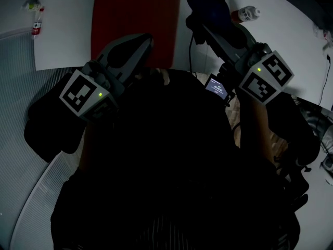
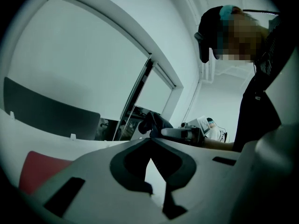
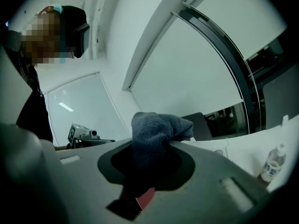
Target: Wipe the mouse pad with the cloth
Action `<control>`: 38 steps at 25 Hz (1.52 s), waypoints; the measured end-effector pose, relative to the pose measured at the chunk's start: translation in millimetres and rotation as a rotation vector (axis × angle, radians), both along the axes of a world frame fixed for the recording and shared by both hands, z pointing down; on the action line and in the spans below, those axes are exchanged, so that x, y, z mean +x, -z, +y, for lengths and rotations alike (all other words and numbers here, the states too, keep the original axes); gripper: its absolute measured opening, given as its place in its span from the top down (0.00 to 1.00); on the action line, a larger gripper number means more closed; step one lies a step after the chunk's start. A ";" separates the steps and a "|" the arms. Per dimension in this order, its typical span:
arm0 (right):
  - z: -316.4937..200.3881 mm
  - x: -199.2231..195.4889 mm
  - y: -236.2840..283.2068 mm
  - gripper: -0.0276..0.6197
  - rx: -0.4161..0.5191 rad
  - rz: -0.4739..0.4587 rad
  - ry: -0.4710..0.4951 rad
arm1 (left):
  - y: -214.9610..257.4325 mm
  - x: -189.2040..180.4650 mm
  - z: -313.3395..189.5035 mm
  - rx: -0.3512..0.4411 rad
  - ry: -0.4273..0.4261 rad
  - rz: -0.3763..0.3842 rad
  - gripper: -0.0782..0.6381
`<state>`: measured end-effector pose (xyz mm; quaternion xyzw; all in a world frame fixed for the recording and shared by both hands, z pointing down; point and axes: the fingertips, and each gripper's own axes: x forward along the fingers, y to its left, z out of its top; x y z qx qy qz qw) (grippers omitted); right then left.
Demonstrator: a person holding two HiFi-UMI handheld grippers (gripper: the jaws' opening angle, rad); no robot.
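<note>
The big white table (image 1: 291,40) fills the far half of the head view, and the person in dark clothes leans right over its near edge. There's the red mouse pad (image 1: 136,22), lying flat on the table in front of them, its top bare.

Left gripper (image 1: 147,39) now: it points at the pad's near edge, and in its own view the tips are pressed together with nothing caught between them, a sliver of red pad low on the left.

Right gripper (image 1: 200,24) is angled up and away, its jaws clamped on the dark blue cloth (image 1: 207,4). From its own camera the cloth (image 3: 156,134) bunches up out of the jaws in a soft lump. From above, that bundle sits just beside the pad's far right corner; whether it touches the table, I can't tell.

Smaller bits: a little lit screen (image 1: 216,86) glows below the right gripper, and a small bottle (image 1: 37,22) lies on the table well left of the pad.
</note>
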<state>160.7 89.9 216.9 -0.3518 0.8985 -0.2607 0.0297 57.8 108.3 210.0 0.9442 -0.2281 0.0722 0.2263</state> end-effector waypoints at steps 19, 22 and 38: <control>-23.2 -19.6 -0.8 0.83 -0.003 0.065 -0.046 | -17.3 -8.6 -38.9 -0.017 -0.138 0.003 0.88; -34.3 -25.8 2.2 0.83 -0.002 0.061 -0.044 | -17.7 -14.4 -50.6 -0.028 -0.148 0.003 0.88; -77.1 -84.6 -21.4 0.83 -0.049 0.106 0.040 | -48.5 -48.7 -86.5 -0.106 -0.129 0.012 0.88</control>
